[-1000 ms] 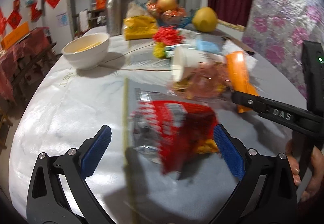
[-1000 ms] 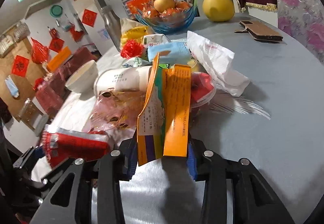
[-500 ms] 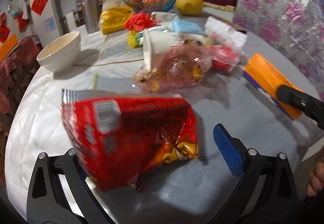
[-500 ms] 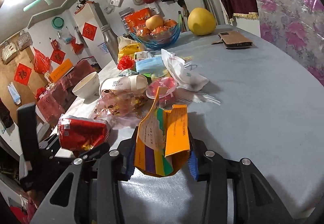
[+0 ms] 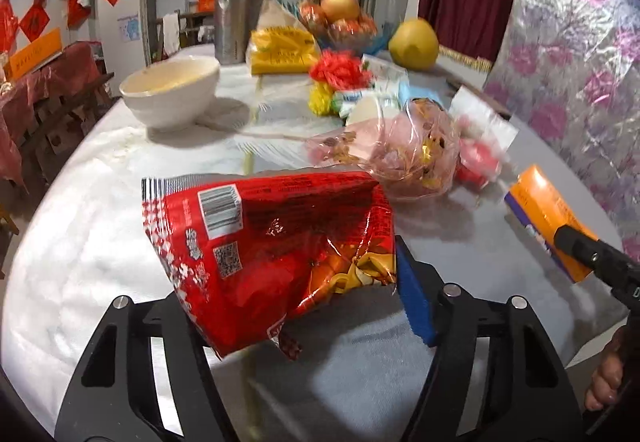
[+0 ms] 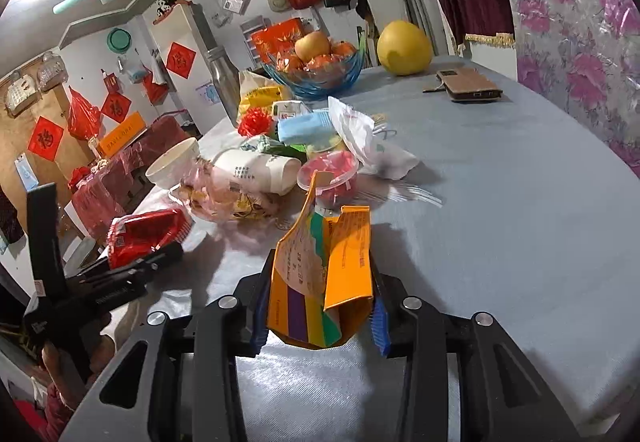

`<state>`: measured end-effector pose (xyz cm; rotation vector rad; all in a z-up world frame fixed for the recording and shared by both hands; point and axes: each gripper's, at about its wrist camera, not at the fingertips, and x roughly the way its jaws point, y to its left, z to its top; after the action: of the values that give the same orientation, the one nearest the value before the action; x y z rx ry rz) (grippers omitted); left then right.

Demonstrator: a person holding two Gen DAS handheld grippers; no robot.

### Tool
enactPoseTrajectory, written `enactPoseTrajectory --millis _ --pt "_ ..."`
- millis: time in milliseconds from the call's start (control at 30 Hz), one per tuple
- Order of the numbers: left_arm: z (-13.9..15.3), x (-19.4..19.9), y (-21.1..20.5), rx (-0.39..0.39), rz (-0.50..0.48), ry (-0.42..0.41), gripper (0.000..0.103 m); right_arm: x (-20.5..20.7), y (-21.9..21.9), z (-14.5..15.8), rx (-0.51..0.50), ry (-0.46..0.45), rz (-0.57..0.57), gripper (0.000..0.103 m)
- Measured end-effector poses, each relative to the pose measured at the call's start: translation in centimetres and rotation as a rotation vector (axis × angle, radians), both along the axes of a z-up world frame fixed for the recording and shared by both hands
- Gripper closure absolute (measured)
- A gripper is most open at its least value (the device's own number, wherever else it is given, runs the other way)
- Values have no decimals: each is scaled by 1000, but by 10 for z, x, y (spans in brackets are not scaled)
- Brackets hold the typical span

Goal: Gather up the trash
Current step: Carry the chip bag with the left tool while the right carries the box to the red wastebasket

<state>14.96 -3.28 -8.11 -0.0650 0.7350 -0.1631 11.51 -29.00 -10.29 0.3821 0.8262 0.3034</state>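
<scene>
My left gripper [image 5: 298,302] is shut on a red snack bag [image 5: 272,254] and holds it above the table near the front edge; the bag also shows in the right wrist view [image 6: 144,232]. My right gripper [image 6: 318,316] is shut on a torn orange carton [image 6: 324,282], lifted off the table; the carton shows at the right of the left wrist view [image 5: 548,218]. More trash lies mid-table: a clear bag of scraps [image 5: 396,150], a tipped paper cup [image 6: 256,170], a plastic tub with red contents [image 6: 330,172] and a white plastic bag [image 6: 368,142].
A white bowl [image 5: 172,94] stands at the left. A blue fruit bowl [image 6: 316,70], a pomelo [image 6: 404,48], a steel flask [image 5: 230,14], a yellow bag [image 5: 280,50] and a phone case [image 6: 466,84] sit at the back. The grey table [image 6: 520,222] drops off near me.
My left gripper closed on the red snack bag and lifted it. Both grippers pulled back from the trash pile toward the table's near edge, the right one carrying the orange carton.
</scene>
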Motion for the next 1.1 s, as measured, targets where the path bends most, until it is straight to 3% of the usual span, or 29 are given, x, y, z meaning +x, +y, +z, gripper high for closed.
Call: enactPoseTrajectory --millis 333,600,833,1100 --pt "48 -40 5 -18 -34 -121 36 -28 -12 32 5 -73 -19 64" --pt "65 -65 -8 -15 -67 -160 36 -57 -22 58 -11 -136 -36 64" --pt "73 -82 -41 -13 -158 -169 36 -96 -53 69 -24 -160 -90 64" --pt "69 -103 -106 4 -298 -159 36 -147 -100 61 -36 -145 -183 64"
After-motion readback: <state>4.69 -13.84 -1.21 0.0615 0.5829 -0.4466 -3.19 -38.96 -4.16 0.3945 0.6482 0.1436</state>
